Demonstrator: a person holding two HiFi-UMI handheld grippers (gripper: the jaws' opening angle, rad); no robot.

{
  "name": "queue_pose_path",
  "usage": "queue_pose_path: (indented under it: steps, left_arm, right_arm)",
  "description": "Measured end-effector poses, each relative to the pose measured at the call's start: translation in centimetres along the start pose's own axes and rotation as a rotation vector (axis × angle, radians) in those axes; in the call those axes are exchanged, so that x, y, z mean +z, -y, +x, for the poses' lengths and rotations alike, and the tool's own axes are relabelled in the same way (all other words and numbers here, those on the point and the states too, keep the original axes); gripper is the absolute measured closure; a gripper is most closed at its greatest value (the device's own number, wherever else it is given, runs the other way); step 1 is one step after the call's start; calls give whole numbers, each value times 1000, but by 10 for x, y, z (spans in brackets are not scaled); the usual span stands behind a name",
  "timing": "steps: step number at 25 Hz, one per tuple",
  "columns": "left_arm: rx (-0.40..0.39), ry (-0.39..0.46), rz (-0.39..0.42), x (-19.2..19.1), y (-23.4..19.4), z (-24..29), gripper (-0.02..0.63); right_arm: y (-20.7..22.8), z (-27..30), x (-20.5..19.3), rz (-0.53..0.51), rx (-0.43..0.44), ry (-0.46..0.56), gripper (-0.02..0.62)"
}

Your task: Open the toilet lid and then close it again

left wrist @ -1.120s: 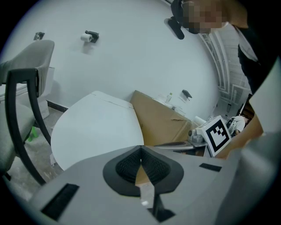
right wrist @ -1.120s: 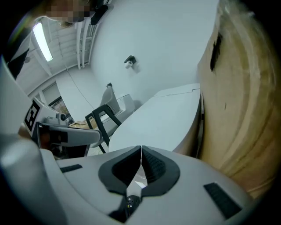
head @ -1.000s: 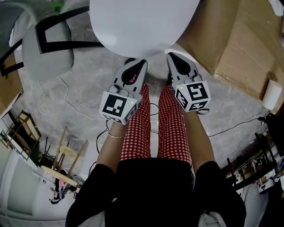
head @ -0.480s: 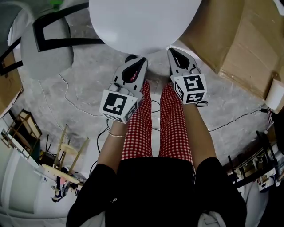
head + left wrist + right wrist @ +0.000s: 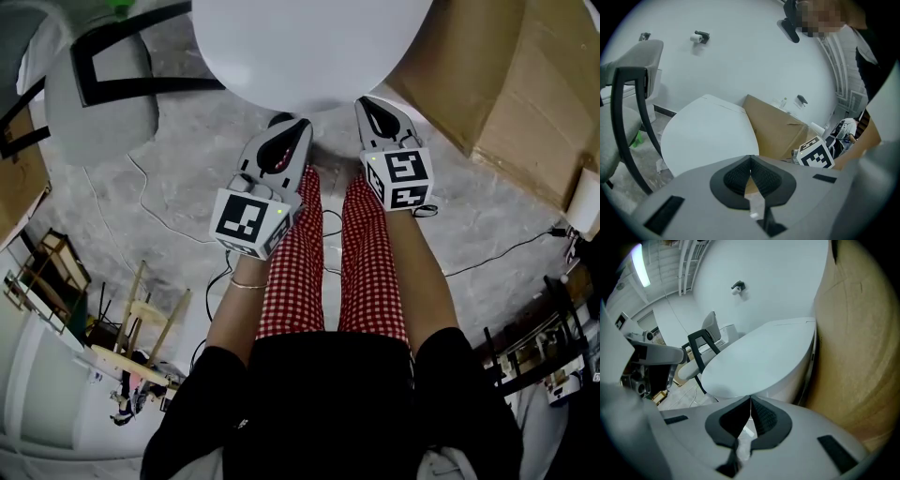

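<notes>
Right grey two-jaw gripper [image 5: 367, 105] has dipped toward the front rim of the white oval toilet lid [image 5: 309, 47], which lies down flat. Left grey gripper [image 5: 298, 127] is unmoved. Both pairs of jaws are together and empty (likely lining up to nudge under the rim).

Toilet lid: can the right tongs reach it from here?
Probably yes. The right tongs sit shut right by the front edge of the lid, with nothing between them. The cardboard stands off to one side.
</notes>
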State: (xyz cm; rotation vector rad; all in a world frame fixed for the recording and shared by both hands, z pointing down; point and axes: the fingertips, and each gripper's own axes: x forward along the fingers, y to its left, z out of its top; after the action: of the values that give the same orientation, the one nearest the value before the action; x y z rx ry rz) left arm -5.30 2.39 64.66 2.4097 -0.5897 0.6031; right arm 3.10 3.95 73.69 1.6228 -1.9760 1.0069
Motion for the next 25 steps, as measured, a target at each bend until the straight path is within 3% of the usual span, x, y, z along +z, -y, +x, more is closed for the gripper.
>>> queue_pose_path:
  steps: [25]
  left_arm:
    - [-10, -17, 5, -10, 0, -17, 601]
  right_arm:
    - [-5, -13, 15, 58, -1, 64, 575]
